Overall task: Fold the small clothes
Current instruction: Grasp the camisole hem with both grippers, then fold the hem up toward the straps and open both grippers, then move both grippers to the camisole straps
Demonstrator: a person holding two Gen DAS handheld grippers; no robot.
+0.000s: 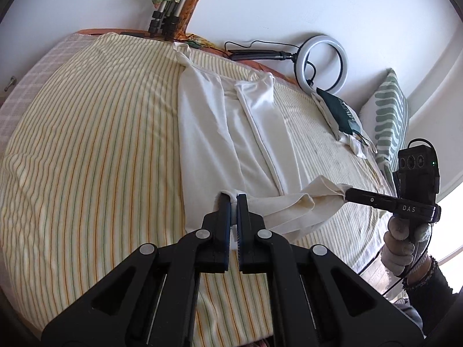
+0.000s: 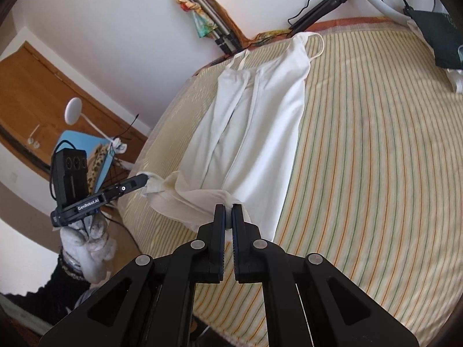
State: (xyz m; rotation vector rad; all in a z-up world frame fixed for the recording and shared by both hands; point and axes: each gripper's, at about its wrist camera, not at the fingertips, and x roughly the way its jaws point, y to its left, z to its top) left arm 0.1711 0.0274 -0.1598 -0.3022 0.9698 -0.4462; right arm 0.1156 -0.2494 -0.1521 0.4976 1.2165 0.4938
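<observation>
While both clamp the white top (image 2: 260, 110), one gripper (image 2: 143, 180) reads "GenRobot.AI".

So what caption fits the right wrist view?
Both grippers, right and left, pinch a white top's near hem on a striped bed.

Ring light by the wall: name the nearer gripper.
Right. The right gripper grips the white garment on the ring light's side; the left gripper is farther away.

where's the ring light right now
In the left wrist view the ring light stands against the white wall at the far edge of the striped bed, right of the white camisole.
</observation>
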